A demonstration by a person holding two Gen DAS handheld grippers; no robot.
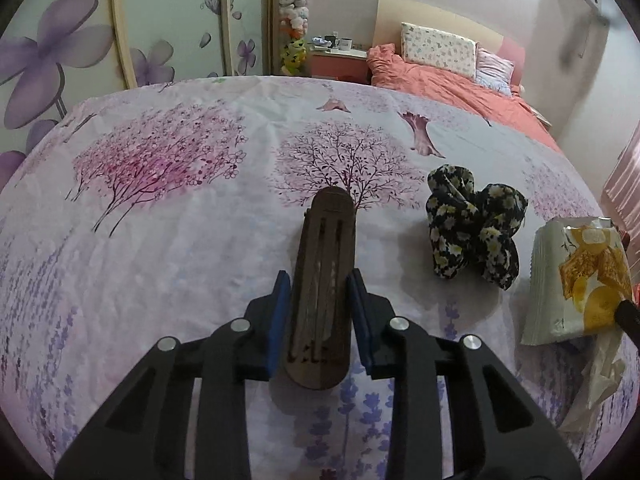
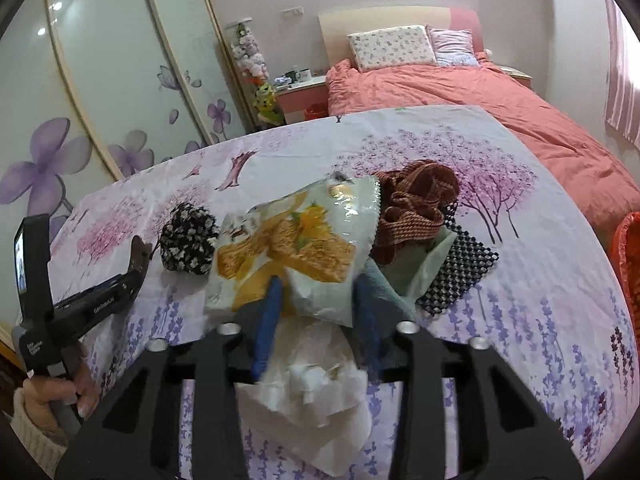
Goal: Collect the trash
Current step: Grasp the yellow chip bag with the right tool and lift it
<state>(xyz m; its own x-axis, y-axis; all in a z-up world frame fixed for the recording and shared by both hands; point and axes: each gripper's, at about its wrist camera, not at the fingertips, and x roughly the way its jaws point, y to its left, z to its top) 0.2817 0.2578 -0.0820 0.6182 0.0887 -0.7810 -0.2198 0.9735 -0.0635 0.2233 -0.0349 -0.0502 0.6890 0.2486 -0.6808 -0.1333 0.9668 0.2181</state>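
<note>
The left gripper [image 1: 319,312] is squeezed tight on a brown comb [image 1: 322,292]. The comb is lifted a little off the cloth [image 1: 160,264] and points away from the camera. Its blue pads [image 1: 280,320] press on both sides of the comb.

The right gripper [image 2: 316,312] is clamped on a snack bag [image 2: 296,248]. The bag is white with yellow crackers on it, and it is held up above the cloth. Right under the gripper lies crumpled white paper [image 2: 312,392] on the cloth.

A bit farther, between the two grippers, sits a black bow [image 1: 472,228] with little yellow flowers. It rests on the cloth, near the bag but not touching the comb.

Behind the bag is a brown rope pile [image 2: 416,204]. It lies on a black net mat [image 2: 460,268]. A pale green sheet [image 2: 432,256] sits just beside them.

Far back is a bed [image 2: 480,100] with a pink cover and two pillows [image 2: 392,48]. A stack of soft toys [image 1: 294,20] stands by the door with purple flowers [image 1: 52,64].
</note>
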